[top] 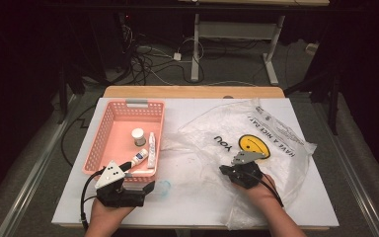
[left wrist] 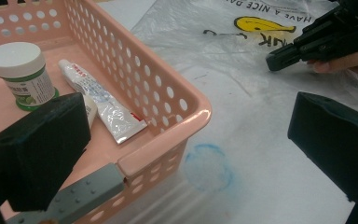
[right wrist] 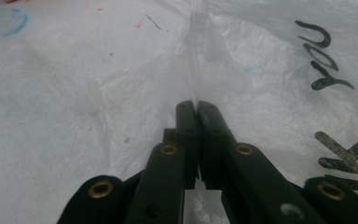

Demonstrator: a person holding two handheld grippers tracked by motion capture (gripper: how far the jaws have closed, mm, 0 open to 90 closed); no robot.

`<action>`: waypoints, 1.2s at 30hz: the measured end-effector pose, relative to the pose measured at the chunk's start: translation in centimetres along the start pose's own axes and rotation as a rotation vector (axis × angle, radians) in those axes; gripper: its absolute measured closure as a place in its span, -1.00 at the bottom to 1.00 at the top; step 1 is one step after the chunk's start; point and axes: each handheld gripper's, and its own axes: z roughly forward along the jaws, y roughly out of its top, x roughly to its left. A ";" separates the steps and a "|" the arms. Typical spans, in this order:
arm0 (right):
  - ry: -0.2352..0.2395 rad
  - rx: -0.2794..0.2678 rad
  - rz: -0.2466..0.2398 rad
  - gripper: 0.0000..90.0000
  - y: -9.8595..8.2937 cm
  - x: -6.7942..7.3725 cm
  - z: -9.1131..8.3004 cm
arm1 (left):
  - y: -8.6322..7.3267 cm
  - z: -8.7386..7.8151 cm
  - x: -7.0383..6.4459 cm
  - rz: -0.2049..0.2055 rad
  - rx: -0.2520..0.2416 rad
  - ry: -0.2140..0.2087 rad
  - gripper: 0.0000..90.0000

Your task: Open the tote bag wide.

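1. At the left of the bench [top: 276, 197] stands your pink basket [top: 106, 129], perforated on every wall, with a grey clip on its far rim and another on its near rim.
2. Inside the basket you have a white-lidded jar [top: 138, 136] with a green label, a toothpaste tube [top: 152, 149] lying just beside it, and a small white bottle [top: 138, 157] lying at the near end, close to the tube.
3. Your left gripper [left wrist: 186, 140] sits at the basket's near right corner. Its fingers [left wrist: 42, 149] stand wide apart and hold nothing; one is over the basket's inside, the other over the bare bench outside it.
4. Just right of that corner a faint blue ring mark [left wrist: 208, 165] shows on the bench surface.
5. Farther right, the clear plastic bag [top: 271, 133] lies spread and crumpled across the bench, printed with a yellow smiley face and black lettering.
6. Your right gripper [right wrist: 197, 109] rests low on the bag's near left part. Its fingers are pressed together, and a raised fold of the thin plastic runs straight into the seam between them, so they are pinching the bag.
7. Your two grippers are well apart, the blue mark between them.
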 end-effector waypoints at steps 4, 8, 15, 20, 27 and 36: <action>-0.009 -0.032 0.003 1.00 0.1 -0.1 -0.5 | 0.0 0.0 0.1 -0.004 0.001 -0.002 -1.00; -0.014 -0.064 0.008 1.00 0.3 -0.3 -1.2 | 0.0 0.0 0.1 -0.003 0.001 -0.001 -1.00; -0.021 -0.127 0.012 1.00 0.6 -0.5 -2.2 | 0.0 -0.1 0.1 -0.004 0.000 0.000 -1.00; -0.035 -0.168 0.006 1.00 1.1 -0.5 -3.1 | 0.1 -0.1 0.2 -0.007 0.001 0.000 -1.00; -0.052 -0.213 -0.010 1.00 2.0 -0.3 -4.3 | 0.1 -0.3 0.4 -0.011 -0.007 0.004 -1.00; -0.064 -0.268 -0.012 1.00 3.0 -0.5 -5.5 | 0.1 -0.6 0.9 -0.022 -0.018 0.013 -1.00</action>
